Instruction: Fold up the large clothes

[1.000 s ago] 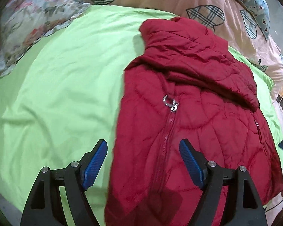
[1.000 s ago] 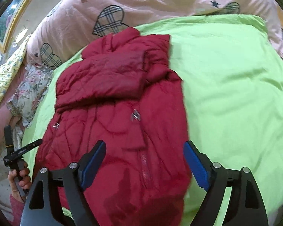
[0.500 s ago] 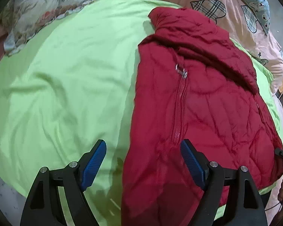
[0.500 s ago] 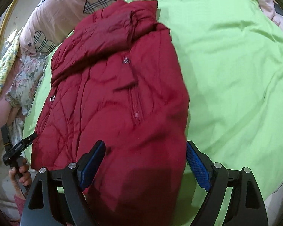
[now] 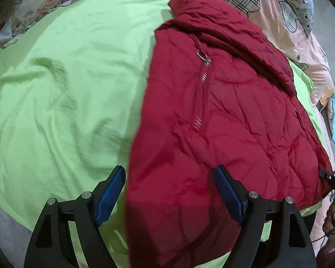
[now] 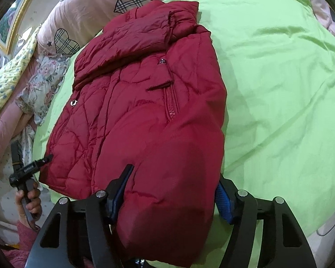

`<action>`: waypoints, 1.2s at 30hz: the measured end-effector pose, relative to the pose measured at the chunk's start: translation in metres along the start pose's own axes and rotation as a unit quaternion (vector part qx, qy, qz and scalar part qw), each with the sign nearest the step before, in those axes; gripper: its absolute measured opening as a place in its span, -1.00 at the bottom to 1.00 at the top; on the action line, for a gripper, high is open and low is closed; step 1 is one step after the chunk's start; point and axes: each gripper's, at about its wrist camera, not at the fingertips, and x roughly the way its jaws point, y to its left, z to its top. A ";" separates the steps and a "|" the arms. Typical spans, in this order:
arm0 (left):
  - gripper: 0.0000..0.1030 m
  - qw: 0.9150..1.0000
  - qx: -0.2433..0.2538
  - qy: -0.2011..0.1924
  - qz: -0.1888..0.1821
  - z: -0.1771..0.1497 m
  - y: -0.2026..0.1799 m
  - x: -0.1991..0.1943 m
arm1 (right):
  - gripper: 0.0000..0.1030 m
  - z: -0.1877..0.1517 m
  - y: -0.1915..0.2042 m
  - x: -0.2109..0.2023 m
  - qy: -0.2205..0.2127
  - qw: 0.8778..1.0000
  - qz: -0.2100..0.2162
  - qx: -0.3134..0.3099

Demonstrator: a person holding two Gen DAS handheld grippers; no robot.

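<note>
While the right gripper (image 6: 174,192) is closing, the near hem of the red jacket (image 6: 145,116) bulges up between its jaws; the left pad presses into the padding, but the right pad is half hidden behind the fabric, so a firm pinch cannot be told for certain. At the other hem corner the left gripper (image 5: 168,192) stands released, its blue pads (image 5: 110,192) spread wide: one hangs over the green sheet (image 5: 55,93), the other over the jacket, whose side edge runs between them.

Across the middle of the bed the jacket lies flat on the sheet, front up, its zipper (image 5: 201,93) running away from the hem to a metal ring pull (image 5: 202,54). One sleeve (image 6: 127,42) is folded across the chest, and the collar points toward the far end.

Beyond the sheet lies a pink quilt (image 6: 87,11) printed with plaid hearts, and a floral pillow (image 5: 51,0) sits at the far corner. A hand (image 6: 30,201) grips the handle of the left tool beside the bed.
</note>
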 end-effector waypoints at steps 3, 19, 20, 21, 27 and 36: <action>0.55 1.000 0.002 0.008 -0.017 -0.004 -0.004 0.007 | 0.25 -0.003 -0.001 -0.002 -0.006 1.000 0.006 0.002; -0.65 0.998 0.053 -0.034 -0.031 -0.017 -0.029 -0.026 | -0.45 -0.015 -0.001 -0.027 -0.048 0.995 0.081 -0.011; -0.66 0.997 0.057 -0.038 -0.033 -0.018 -0.031 -0.031 | -0.47 -0.015 -0.001 -0.031 -0.054 0.994 0.094 -0.010; -0.67 0.997 0.060 -0.041 -0.036 -0.017 -0.033 -0.036 | -0.48 -0.015 -0.002 -0.035 -0.058 0.993 0.106 -0.011; -0.70 0.990 0.051 -0.086 -0.101 -0.002 -0.031 -0.071 | -0.52 0.001 -0.007 -0.053 -0.094 0.982 0.166 -0.003; -0.71 0.985 0.059 -0.131 -0.095 0.022 -0.035 -0.086 | -0.53 0.033 0.006 -0.066 -0.146 0.971 0.187 -0.011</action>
